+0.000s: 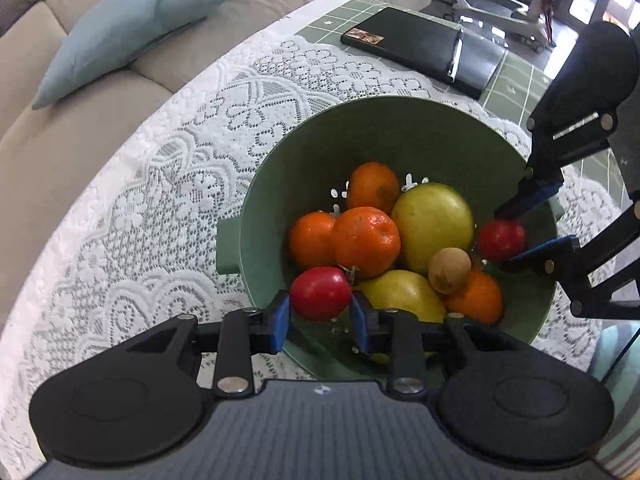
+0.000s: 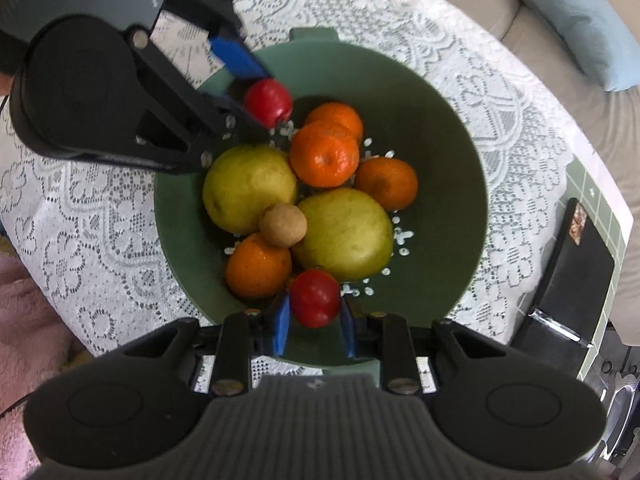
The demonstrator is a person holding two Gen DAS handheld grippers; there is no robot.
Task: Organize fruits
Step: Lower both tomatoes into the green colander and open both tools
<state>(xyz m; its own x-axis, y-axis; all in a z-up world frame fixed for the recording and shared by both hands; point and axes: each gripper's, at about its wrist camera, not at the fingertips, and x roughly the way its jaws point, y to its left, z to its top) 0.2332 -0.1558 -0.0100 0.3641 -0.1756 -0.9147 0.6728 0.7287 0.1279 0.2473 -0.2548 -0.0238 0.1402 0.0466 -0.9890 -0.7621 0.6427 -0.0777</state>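
Observation:
A green colander bowl (image 1: pixel 400 128) (image 2: pixel 440 152) stands on the lace-covered table. It holds several oranges (image 1: pixel 366 240) (image 2: pixel 324 154), two large yellow-green fruits (image 1: pixel 434 224) (image 2: pixel 346 232) and a small brown round fruit (image 1: pixel 449 270) (image 2: pixel 283 225). My left gripper (image 1: pixel 320 308) (image 2: pixel 266 104) hangs over the bowl's near rim in the left wrist view, shut on a small red fruit (image 1: pixel 320 294) (image 2: pixel 269 103). At the opposite rim my right gripper (image 2: pixel 315 312) (image 1: pixel 506 236) points down into the bowl, its blue pads shut on a second red fruit (image 2: pixel 315 298) (image 1: pixel 502 240).
A black notebook with a pen (image 1: pixel 424 48) (image 2: pixel 576 280) lies on a green grid mat (image 1: pixel 516 88) beyond the bowl. A beige sofa (image 1: pixel 60 148) with a light blue cushion (image 1: pixel 132 24) (image 2: pixel 580 20) borders the table. Pink cloth (image 2: pixel 24 320) lies off the table's edge.

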